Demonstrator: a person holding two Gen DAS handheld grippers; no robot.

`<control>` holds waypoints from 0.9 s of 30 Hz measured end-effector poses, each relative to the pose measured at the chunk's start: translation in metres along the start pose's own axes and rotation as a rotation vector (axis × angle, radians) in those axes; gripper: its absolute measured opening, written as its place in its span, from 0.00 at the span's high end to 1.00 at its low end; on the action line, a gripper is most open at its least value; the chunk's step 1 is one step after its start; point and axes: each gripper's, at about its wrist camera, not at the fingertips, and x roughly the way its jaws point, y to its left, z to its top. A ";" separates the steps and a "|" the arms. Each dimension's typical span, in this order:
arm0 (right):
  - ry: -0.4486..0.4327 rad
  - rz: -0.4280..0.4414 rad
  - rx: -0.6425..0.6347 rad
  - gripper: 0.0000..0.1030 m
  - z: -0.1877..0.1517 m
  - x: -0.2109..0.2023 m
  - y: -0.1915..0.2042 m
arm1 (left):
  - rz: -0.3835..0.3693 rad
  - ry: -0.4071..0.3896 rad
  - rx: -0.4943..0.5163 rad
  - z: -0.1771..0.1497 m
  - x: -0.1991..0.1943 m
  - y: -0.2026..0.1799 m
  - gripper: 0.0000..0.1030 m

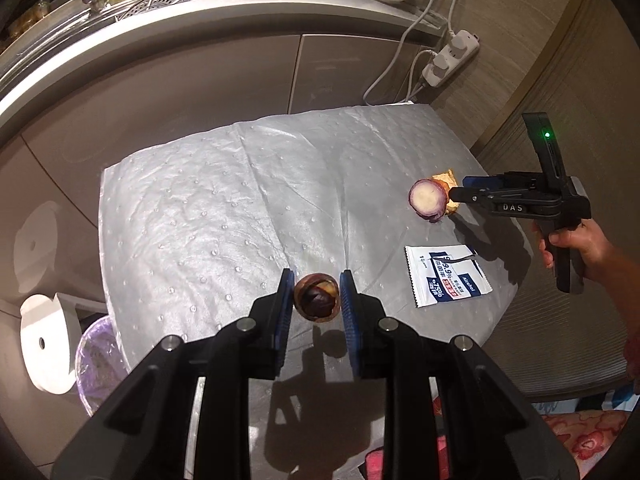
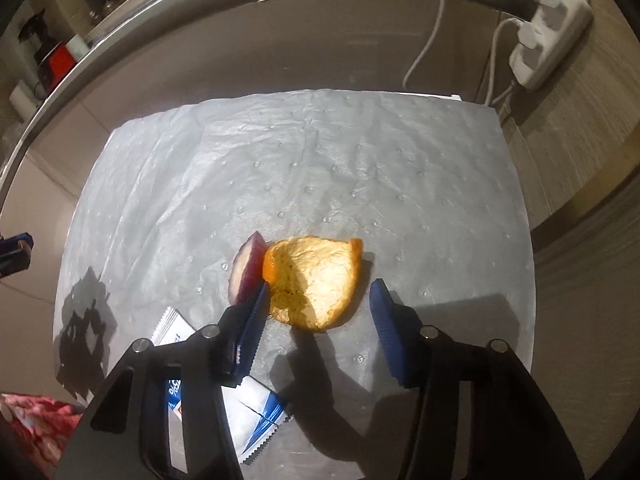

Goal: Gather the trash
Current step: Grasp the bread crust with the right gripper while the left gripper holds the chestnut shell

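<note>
From the left wrist camera, the left gripper (image 1: pixel 316 300) is clamped on a small dark brown husk (image 1: pixel 317 297), its blue pads pressing both sides and the piece lifted clear of the grey padded mat (image 1: pixel 208 208), with its shadow on the mat below. That view alone shows the purple-lined waste bin (image 1: pixel 96 364) down at eight o'clock beside a white paper roll (image 1: pixel 42 340), and a hand (image 1: pixel 576 248) at three o'clock holding the right gripper (image 1: pixel 460 188) low beside a purple onion slice (image 1: pixel 427 200). An alcohol wipe sachet (image 1: pixel 446 274) lies flat at four o'clock from the husk. The right wrist camera gives what the other hides: the right gripper (image 2: pixel 318 300) stands open around an orange peel (image 2: pixel 316 280), its left pad touching the peel's edge where the onion slice (image 2: pixel 246 270) leans, its right pad clear of it. A white power strip (image 2: pixel 548 48) sits at two o'clock.
</note>
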 end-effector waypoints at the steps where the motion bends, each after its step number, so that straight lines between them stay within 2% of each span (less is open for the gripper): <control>1: 0.002 0.013 -0.024 0.52 0.000 0.000 0.003 | 0.008 -0.002 -0.009 -0.001 -0.001 0.000 0.77; 6: 0.024 0.049 -0.149 0.61 0.002 0.002 0.018 | 0.027 -0.007 -0.051 -0.001 -0.006 -0.002 0.77; 8: 0.023 0.071 -0.179 0.61 0.003 0.004 0.020 | 0.029 -0.012 -0.065 0.001 -0.007 -0.002 0.77; 13: 0.031 0.109 -0.174 0.65 0.012 -0.002 0.006 | 0.045 -0.021 -0.075 0.003 -0.011 -0.005 0.77; 14: 0.027 0.123 -0.153 0.65 0.013 -0.005 0.000 | 0.047 -0.024 -0.077 0.003 -0.012 -0.005 0.77; 17: 0.035 0.115 -0.109 0.51 0.013 -0.005 -0.014 | 0.045 -0.032 -0.089 0.003 -0.015 -0.005 0.77; 18: 0.042 0.110 -0.100 0.49 0.012 -0.003 -0.017 | 0.044 -0.033 -0.091 0.003 -0.015 -0.005 0.77; 21: 0.059 0.147 -0.055 0.47 0.011 0.007 -0.022 | 0.049 -0.033 -0.088 0.004 -0.015 -0.007 0.77; 25: 0.068 0.147 0.004 0.47 0.011 0.021 -0.027 | 0.047 -0.031 -0.095 0.004 -0.016 -0.007 0.77; 26: 0.067 0.158 0.019 0.55 0.011 0.023 -0.029 | 0.049 -0.031 -0.097 0.004 -0.016 -0.007 0.77; 27: 0.070 0.164 0.024 0.67 0.011 0.025 -0.029 | 0.048 -0.031 -0.099 0.004 -0.017 -0.007 0.77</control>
